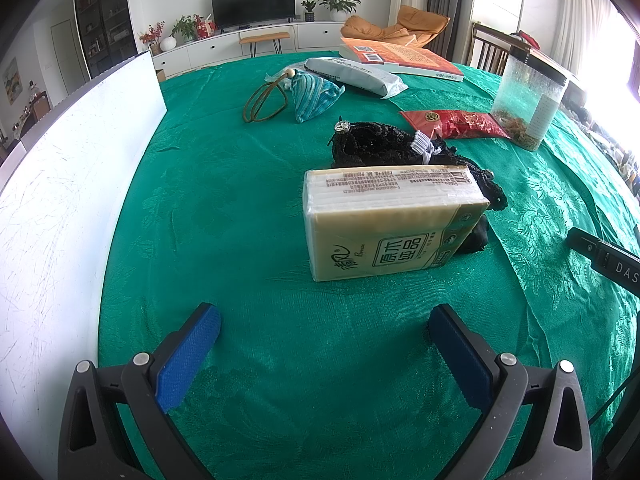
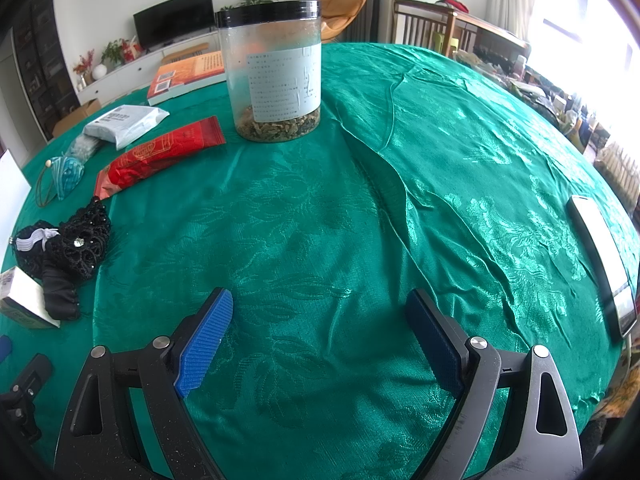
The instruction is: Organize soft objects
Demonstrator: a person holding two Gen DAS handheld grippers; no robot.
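Observation:
A pack of tissues [image 1: 384, 220] lies on the green tablecloth [image 1: 240, 184], just ahead of my left gripper [image 1: 324, 320], which is open and empty. Behind the pack lies a black lace cloth item [image 1: 380, 144]; it also shows in the right wrist view [image 2: 68, 248]. A teal striped pouch [image 1: 312, 94] with a brown cord lies farther back. A grey soft packet [image 1: 352, 74] and a red foil packet [image 1: 456, 124] lie beyond. My right gripper [image 2: 320, 312] is open and empty over bare cloth, with the tissue pack's corner [image 2: 24, 300] at its far left.
A white box wall [image 1: 60, 184] stands along the left. A clear jar with a black lid [image 2: 276, 68] stands mid-table. An orange book [image 1: 404, 56] lies at the back. A phone [image 2: 604, 256] lies at the right edge. Chairs stand behind the table.

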